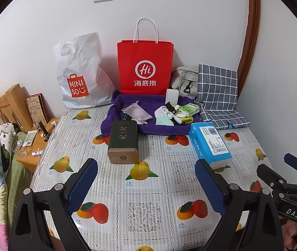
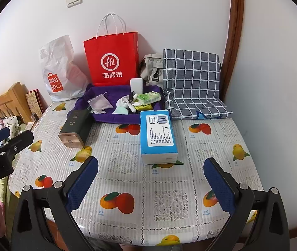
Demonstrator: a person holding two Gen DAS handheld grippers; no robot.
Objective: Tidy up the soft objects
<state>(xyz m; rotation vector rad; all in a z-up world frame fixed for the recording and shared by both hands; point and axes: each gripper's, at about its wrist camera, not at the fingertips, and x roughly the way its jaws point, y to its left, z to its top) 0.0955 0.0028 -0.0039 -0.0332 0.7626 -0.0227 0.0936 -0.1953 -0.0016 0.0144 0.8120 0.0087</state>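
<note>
Soft items, far edge of the counter (image 1: 148,190): we count a purple towel (image 1: 125,115) spread flat with small things heaped on it: a translucent drawstring pouch (image 1: 137,113), a pale green face mask (image 1: 164,121), white and yellow fabric pieces we cannot name (image 1: 179,116), and a green tissue packet (image 1: 188,108).

Just beside the towel's right end, at the far right corner, a folded grey checked cloth (image 1: 217,92) leans on the wall. A beige fabric bag (image 1: 185,79) stands behind it.

Nearer us, on the bare tablecloth: a blue tissue pack (image 2: 158,133) touching the towel's near edge, and a dark tin box (image 1: 123,142) lying on its side with one end on the towel.

Along the back wall: a red paper bag (image 1: 145,67) and a white Miniso plastic bag (image 1: 81,73).

Left gripper (image 1: 146,188) and right gripper (image 2: 150,186): fingers spread wide, holding nothing, above the near edge.

Progress, as we judge it: the heap fits either a gathered pile or one awaiting sorting; we cannot tell which.
</note>
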